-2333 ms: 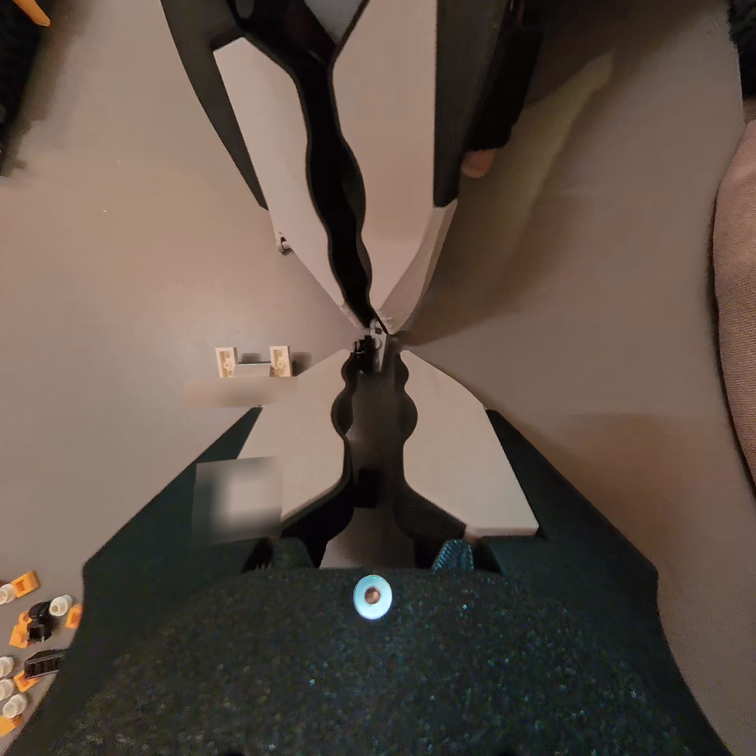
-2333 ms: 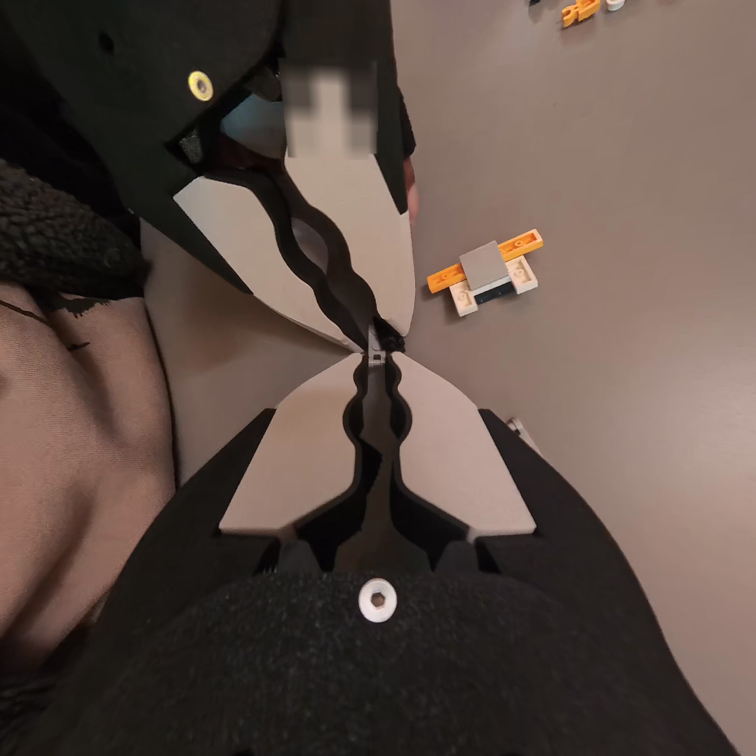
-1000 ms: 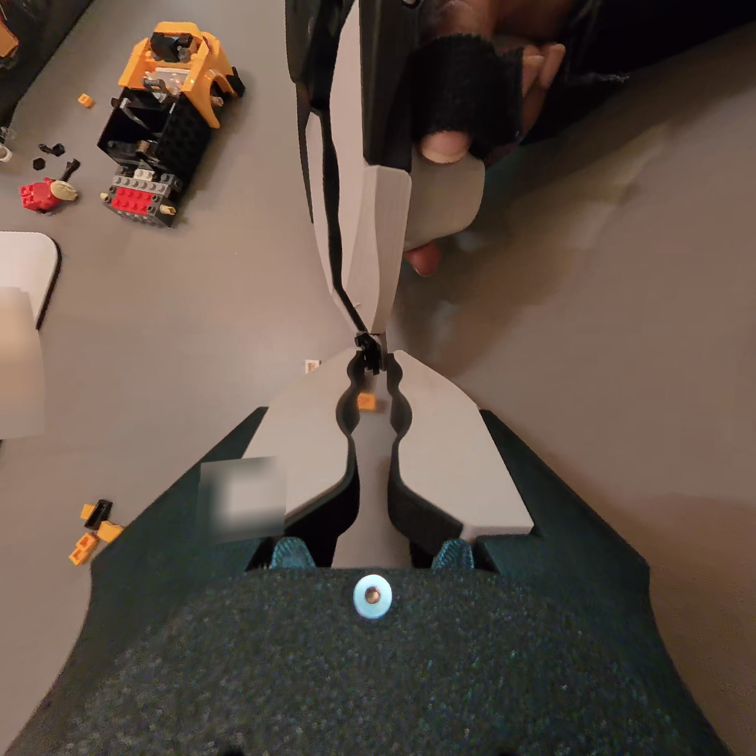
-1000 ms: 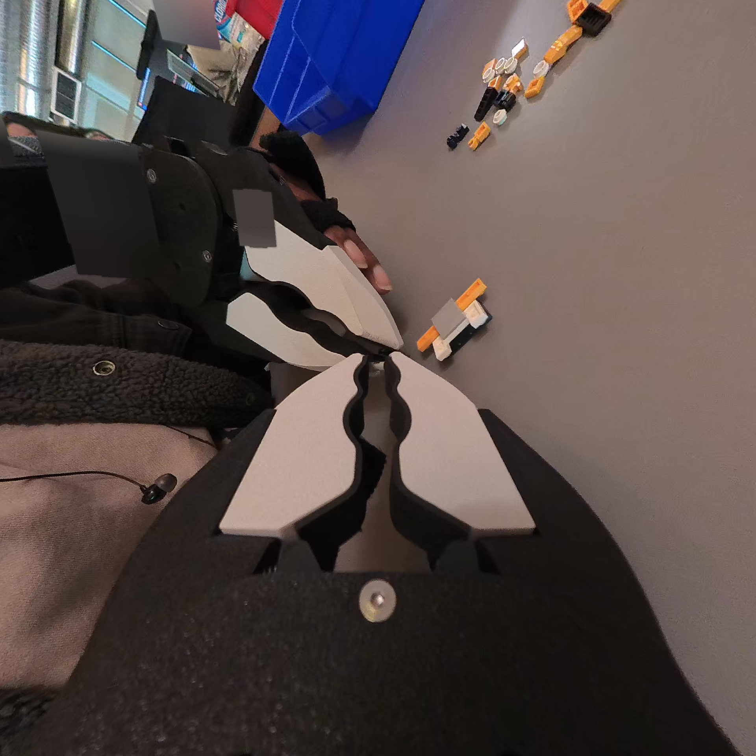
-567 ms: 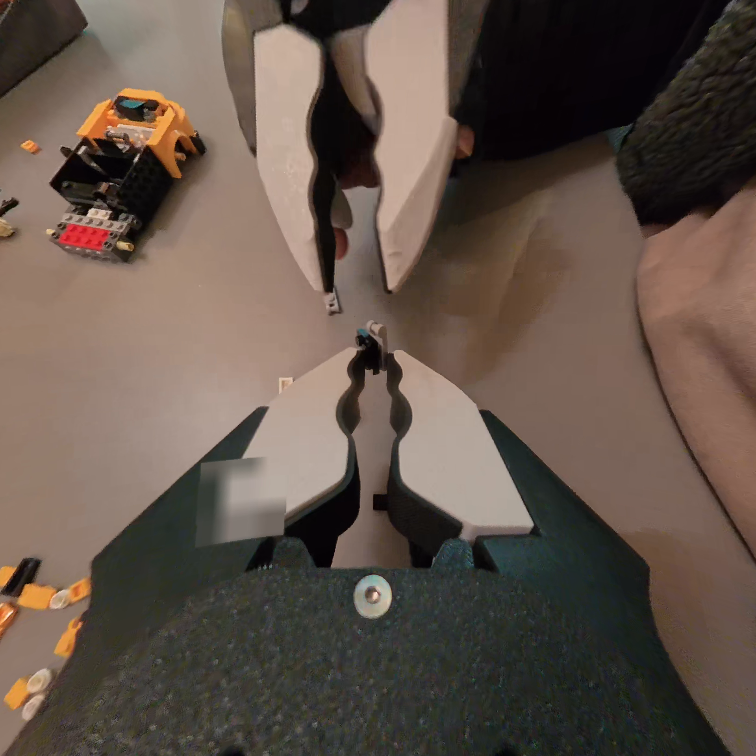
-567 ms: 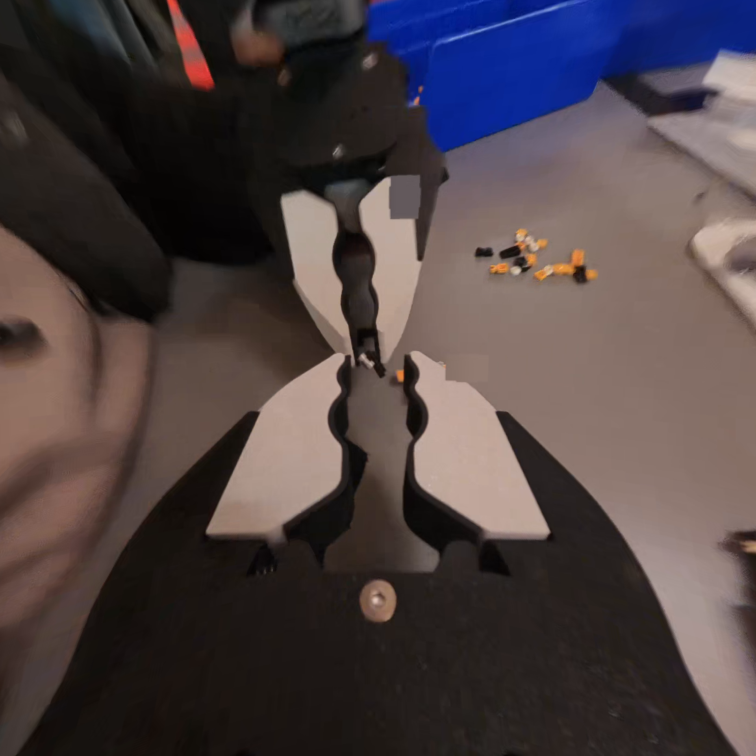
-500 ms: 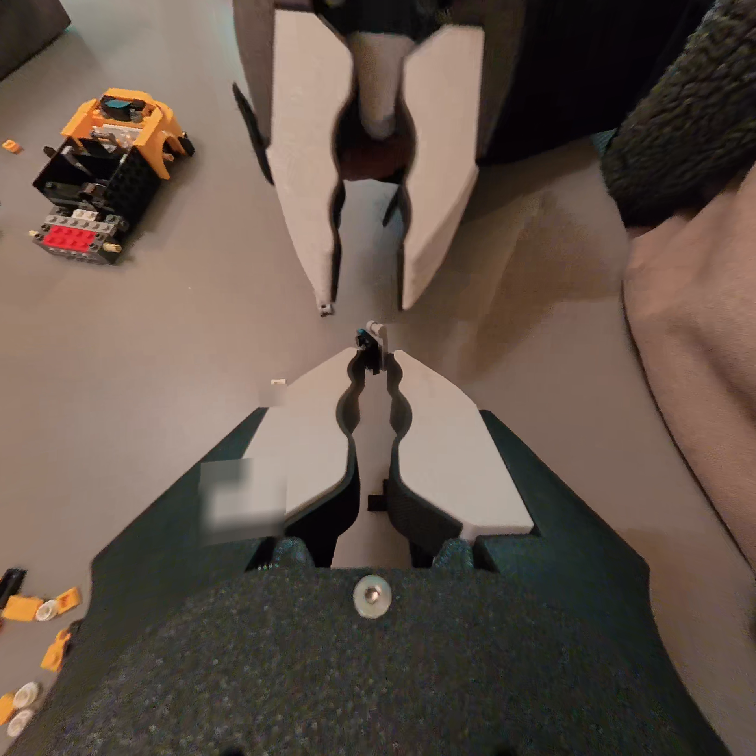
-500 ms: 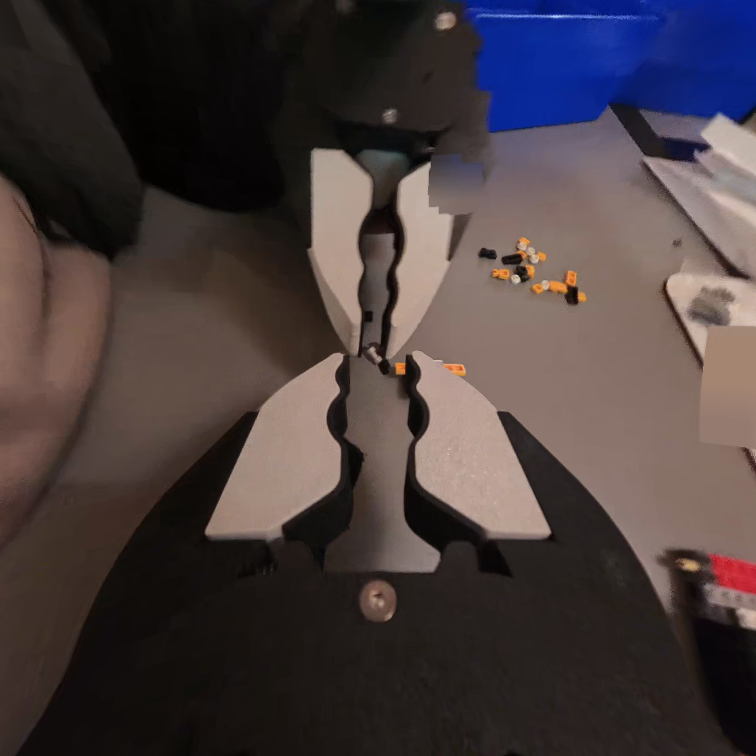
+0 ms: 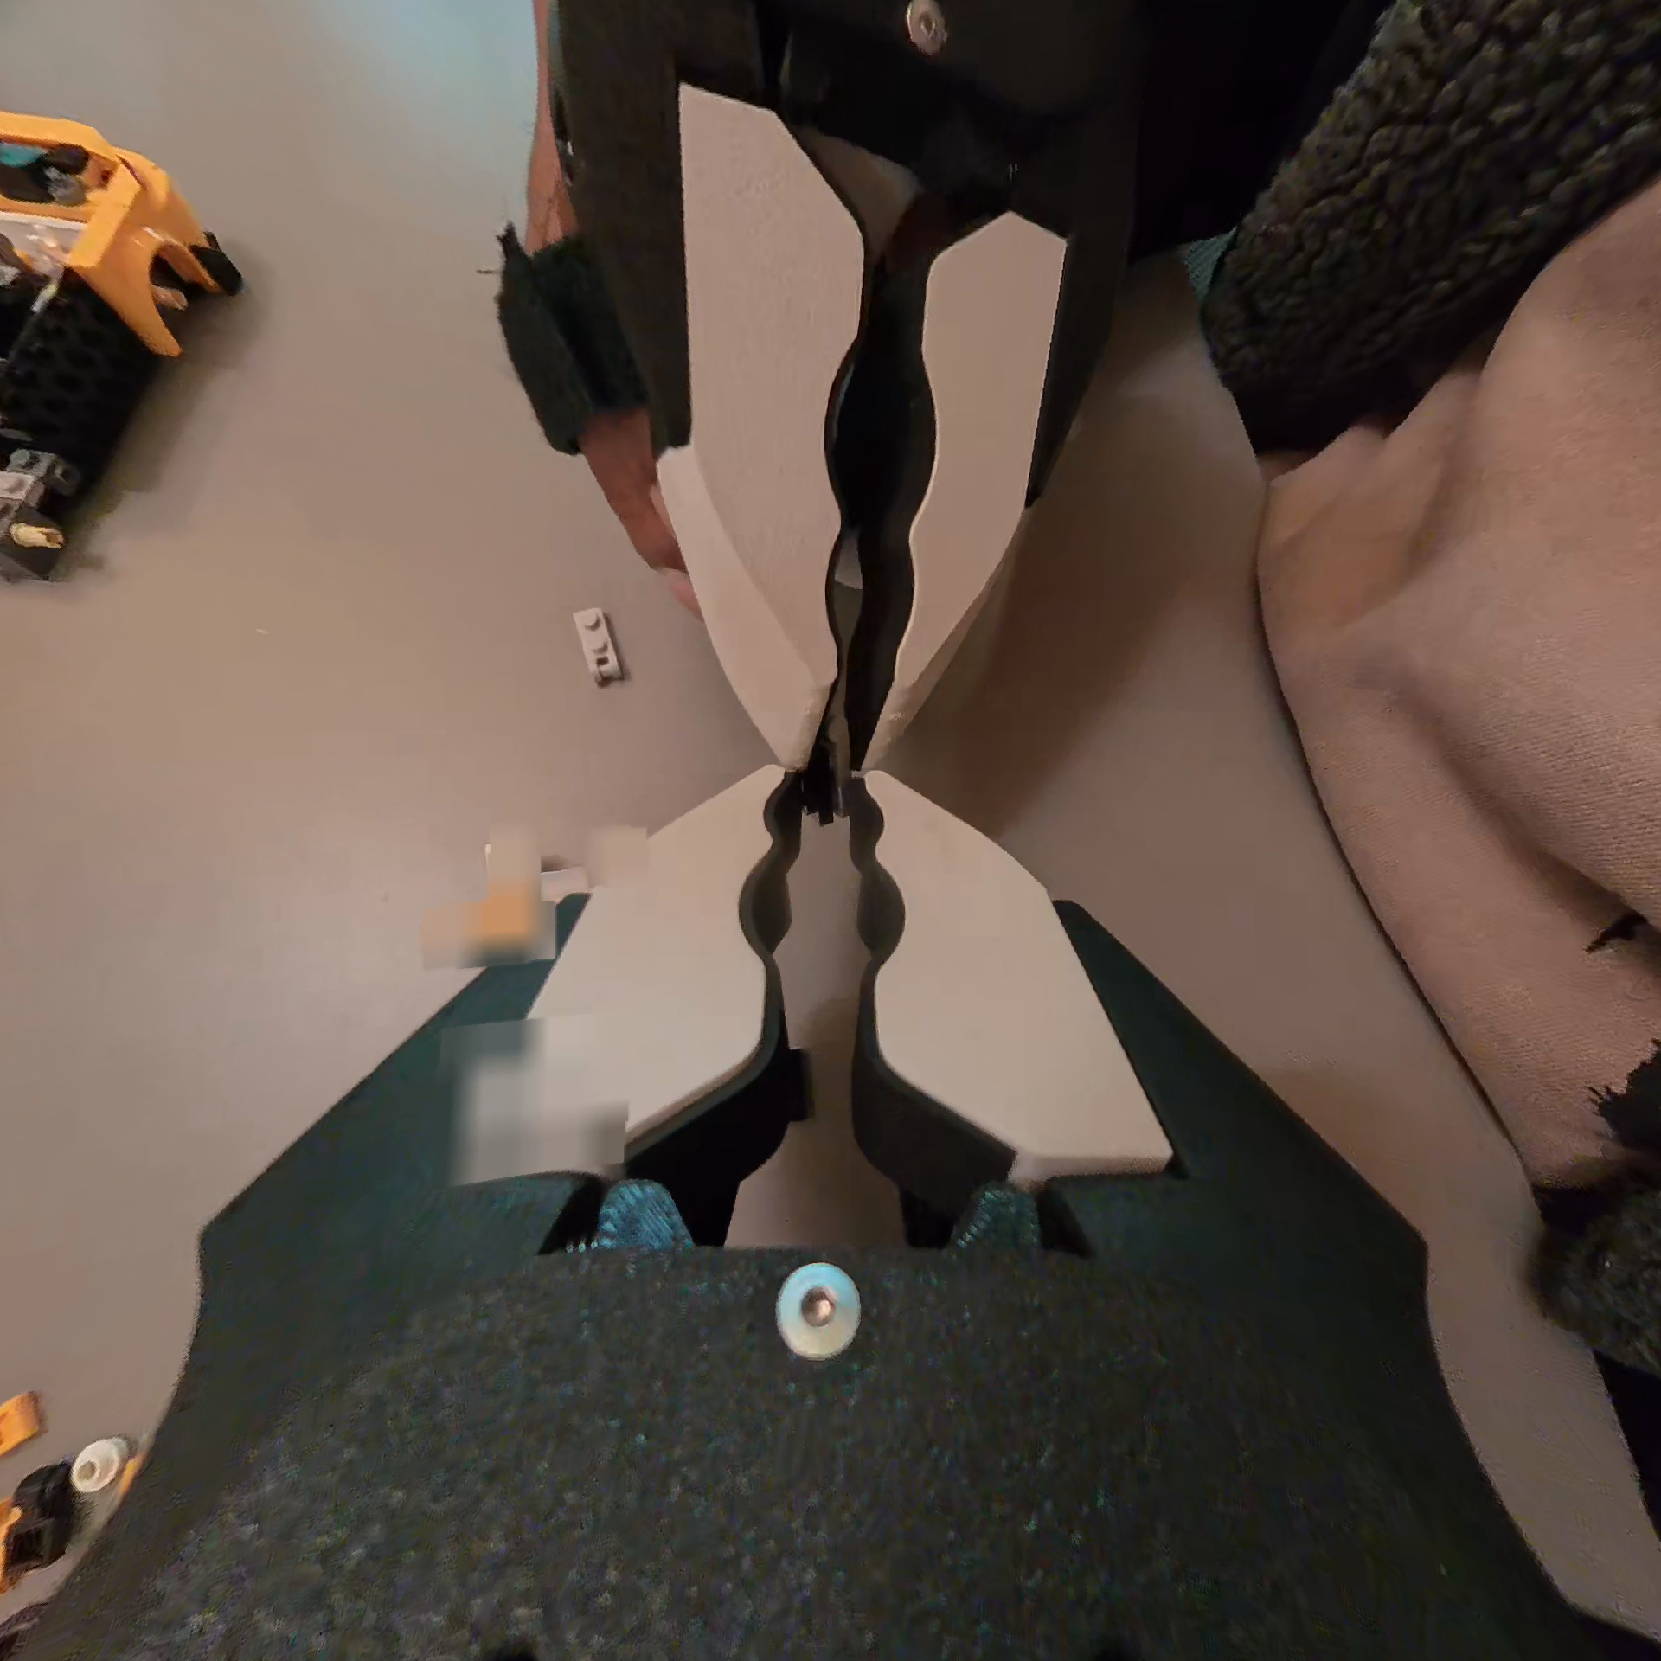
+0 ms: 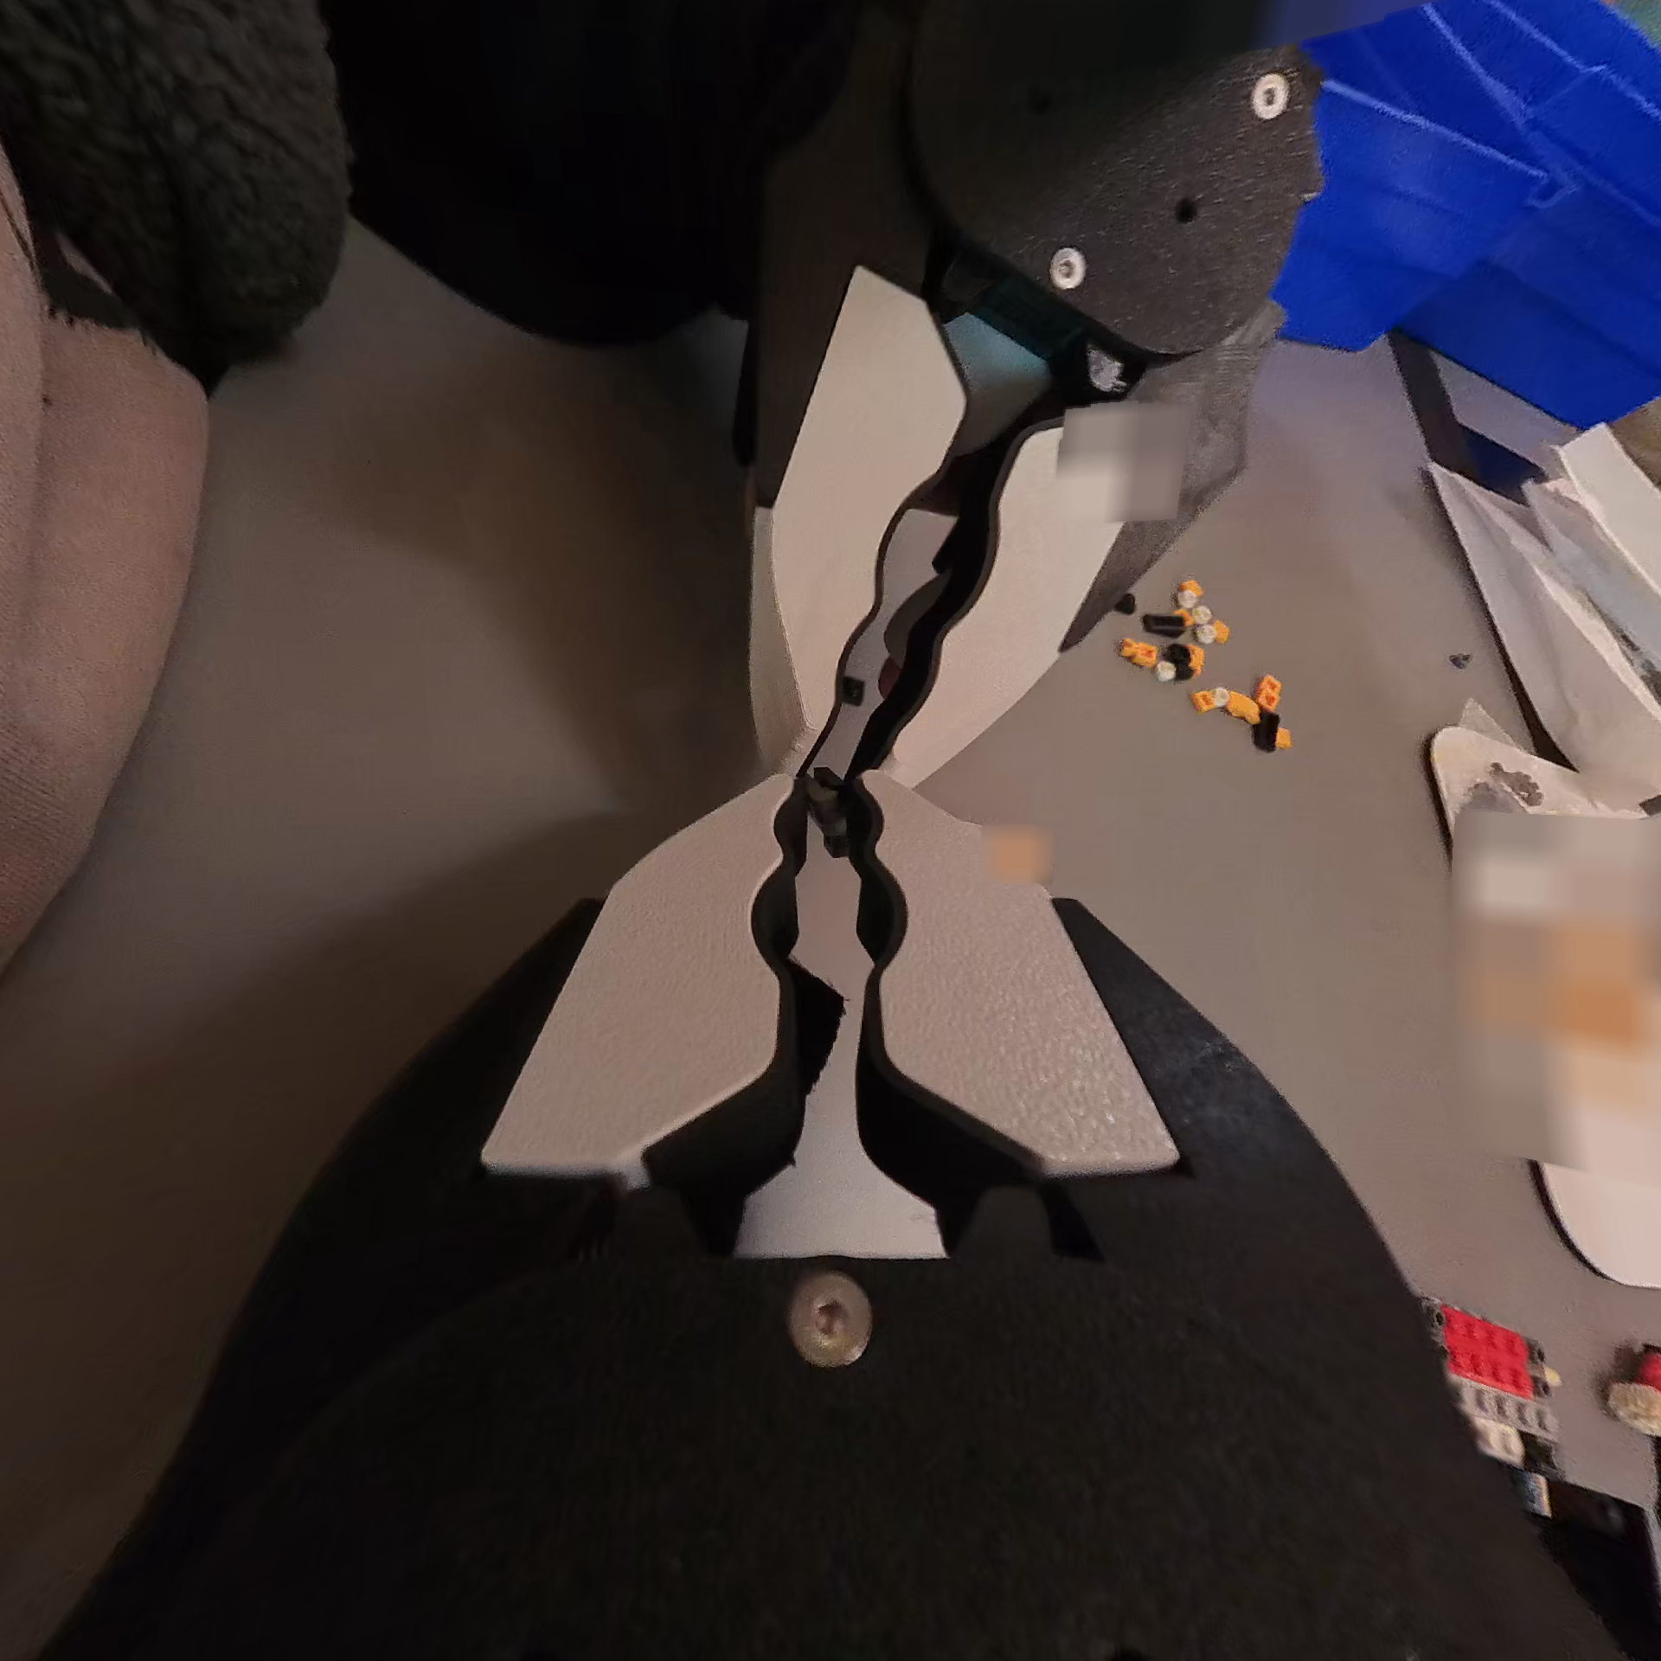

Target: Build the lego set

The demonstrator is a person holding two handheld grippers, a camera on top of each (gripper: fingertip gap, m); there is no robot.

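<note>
My left gripper [image 9: 822, 784] and my right gripper [image 9: 838, 748] meet tip to tip above the grey table. Both are shut on a small black lego piece [image 9: 820, 800] pinched between the two pairs of tips. In the right wrist view my right gripper [image 10: 827, 793] holds the same black piece [image 10: 834, 822], and the left gripper [image 10: 834, 764] comes at it from above. Most of the piece is hidden by the fingers. The part-built orange and black lego model [image 9: 90, 297] lies on the table at the far left.
A small grey plate [image 9: 598, 645] lies left of the tips. Loose orange, black and white pieces [image 10: 1204, 665] are scattered on the table, with more at the lower left [image 9: 54, 1483]. A blue bin [image 10: 1483, 180] and white bags [image 10: 1573, 557] stand behind. The person's lap [image 9: 1483, 674] is at the right. Left and right tips are no more than a few centimetres apart.
The right gripper was open and a little apart from the left one. It has closed and come tip to tip with the left, onto the black piece.
</note>
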